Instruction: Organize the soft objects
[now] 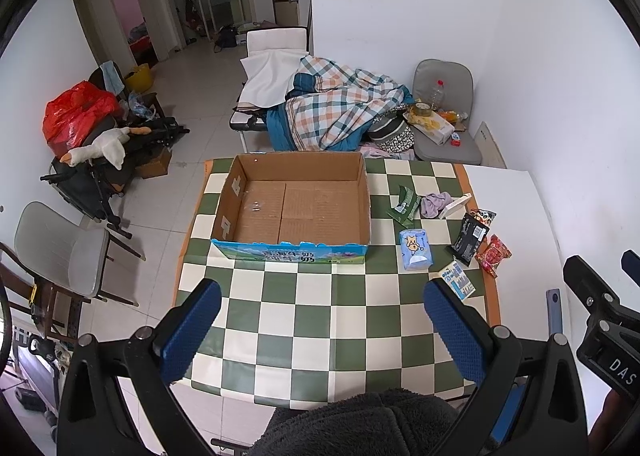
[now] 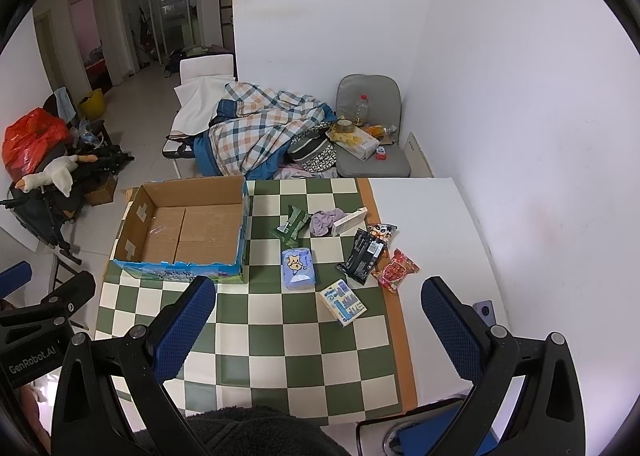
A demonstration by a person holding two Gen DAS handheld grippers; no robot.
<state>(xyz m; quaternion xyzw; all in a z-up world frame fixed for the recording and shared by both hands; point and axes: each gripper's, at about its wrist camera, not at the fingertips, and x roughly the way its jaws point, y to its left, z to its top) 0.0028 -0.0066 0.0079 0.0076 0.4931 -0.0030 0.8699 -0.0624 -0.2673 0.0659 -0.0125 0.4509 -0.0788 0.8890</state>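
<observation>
An empty cardboard box (image 1: 296,207) (image 2: 188,228) stands on the checkered tablecloth (image 1: 320,316). To its right lie a blue tissue pack (image 1: 416,248) (image 2: 298,268), a green wipes pack (image 1: 403,202) (image 2: 291,224), a crumpled lilac cloth (image 1: 435,203) (image 2: 325,220), a black snack bag (image 1: 469,234) (image 2: 362,256), a red snack bag (image 1: 493,255) (image 2: 395,270) and a small blue-white carton (image 1: 458,280) (image 2: 343,302). My left gripper (image 1: 324,330) is open and empty above the near cloth. My right gripper (image 2: 320,330) is open and empty, near the carton.
A white flat box (image 1: 454,205) (image 2: 349,220) and a cartoon snack pack (image 2: 382,231) lie by the cloth. A phone (image 2: 485,311) lies on the bare white table at the right. Chairs, a plaid blanket (image 1: 340,103) and clutter stand beyond the table.
</observation>
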